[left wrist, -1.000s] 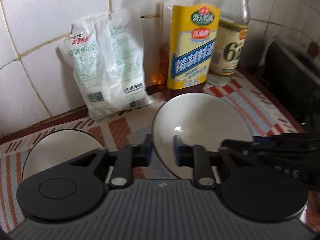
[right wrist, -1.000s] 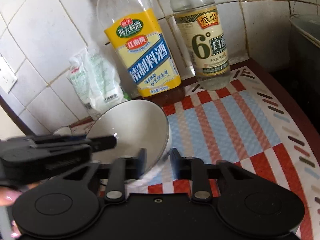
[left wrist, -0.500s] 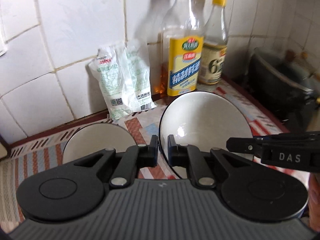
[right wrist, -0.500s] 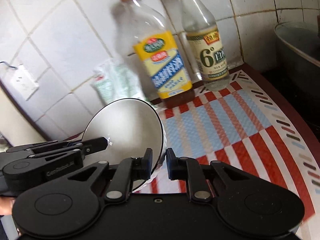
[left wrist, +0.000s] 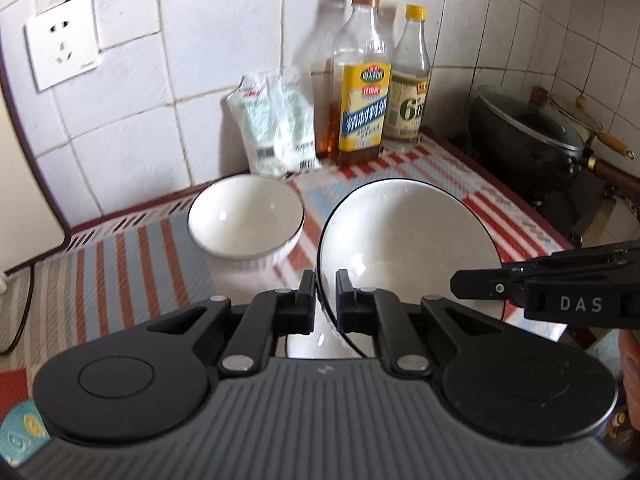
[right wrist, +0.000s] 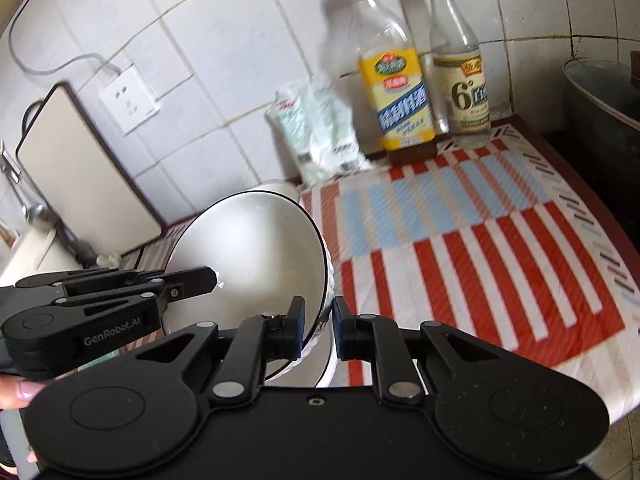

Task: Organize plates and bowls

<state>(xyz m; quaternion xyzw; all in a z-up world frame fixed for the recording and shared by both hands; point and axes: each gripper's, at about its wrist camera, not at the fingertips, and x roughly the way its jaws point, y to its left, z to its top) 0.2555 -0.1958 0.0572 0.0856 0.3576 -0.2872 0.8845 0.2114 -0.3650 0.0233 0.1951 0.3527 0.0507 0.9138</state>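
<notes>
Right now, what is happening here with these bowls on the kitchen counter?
A person holds a gripper in each hand, and both are shut on the rim of one white bowl, lifted and tilted above the striped mat. The left gripper pinches its left edge, the right gripper its right edge. A second white bowl sits on the mat, in front of a bag and two bottles by the tiled wall.

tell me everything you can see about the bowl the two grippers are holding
The held bowl is white inside, glossy like glazed ceramic, with a thin dark rim line and a ribbed white outer wall. It is empty, tilted with its opening facing the cameras, and lifted above the striped mat. The left gripper is shut on its rim at one side, the right gripper on the opposite side. Nothing else touches it.
</notes>
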